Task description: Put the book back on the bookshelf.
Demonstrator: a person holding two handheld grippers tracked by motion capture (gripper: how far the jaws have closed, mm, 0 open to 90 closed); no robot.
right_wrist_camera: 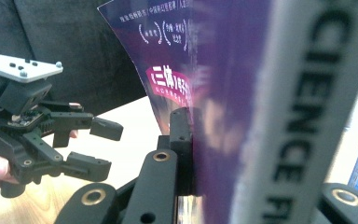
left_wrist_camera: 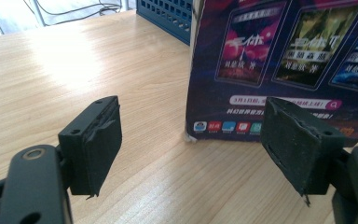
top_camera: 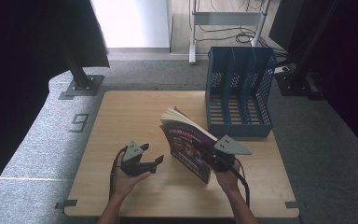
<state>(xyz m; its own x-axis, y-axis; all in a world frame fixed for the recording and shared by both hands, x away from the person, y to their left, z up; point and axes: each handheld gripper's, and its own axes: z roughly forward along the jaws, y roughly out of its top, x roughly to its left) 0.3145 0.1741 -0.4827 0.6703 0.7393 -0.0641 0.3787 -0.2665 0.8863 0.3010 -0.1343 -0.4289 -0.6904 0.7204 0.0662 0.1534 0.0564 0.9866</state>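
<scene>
Right gripper (top_camera: 214,158) clamped on book (top_camera: 186,144), standing upright on table (top_camera: 121,116) before blue file rack (top_camera: 240,93). Left gripper (top_camera: 151,156) spread, empty, just beside. Best to steady cover, lift level, slide spine-first into slot.

Two matte black plastic two-jaw grippers, left (top_camera: 154,161) and right (top_camera: 213,157), are each topped by a grey three-cornered screwed plate and trailed by a black cable; forearms are bare.
</scene>
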